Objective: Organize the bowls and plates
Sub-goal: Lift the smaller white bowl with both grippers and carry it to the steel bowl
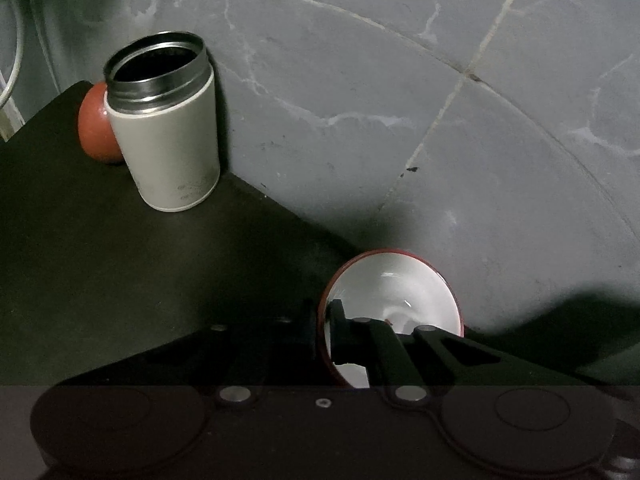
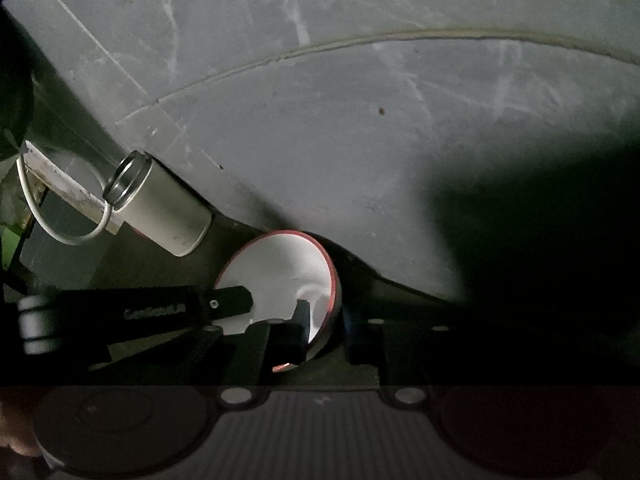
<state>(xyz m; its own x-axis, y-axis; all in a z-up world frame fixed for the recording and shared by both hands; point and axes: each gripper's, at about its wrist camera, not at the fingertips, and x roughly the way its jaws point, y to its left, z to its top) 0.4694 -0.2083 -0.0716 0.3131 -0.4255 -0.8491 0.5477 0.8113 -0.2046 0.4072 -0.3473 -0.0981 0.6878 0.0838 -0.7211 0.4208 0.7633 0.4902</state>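
Bowl: The bowl (image 1: 400, 284), red outside and white inside, was at the edge of the dark surface (image 1: 100, 260), close to the floor side. It was tipped, so its white inside faced both cameras. I could not tell if it sat on the surface or was lifted a little.

Left gripper: The left gripper (image 1: 324, 316) had its jaws nearly closed on the bowl's rim, one finger inside the bowl and one outside. I think it pinched the thin rim because the round body is too wide and smooth to hold.

Right gripper: The right gripper (image 2: 326, 320) pinched the other side of the rim the same way, with one finger in and one out. Two holds probably kept the bowl from swinging or slipping.

Can: A white can (image 1: 168, 140) with an open metal top stood farther back on the surface, well apart from the bowl.

Red thing: A round red thing (image 1: 94, 124) sat just behind the can, touching it or nearly so. It may have been another bowl turned over, but I could not tell.

Floor: The grey tile floor (image 1: 400, 100) lay past the edge. A drop there could break the bowl.
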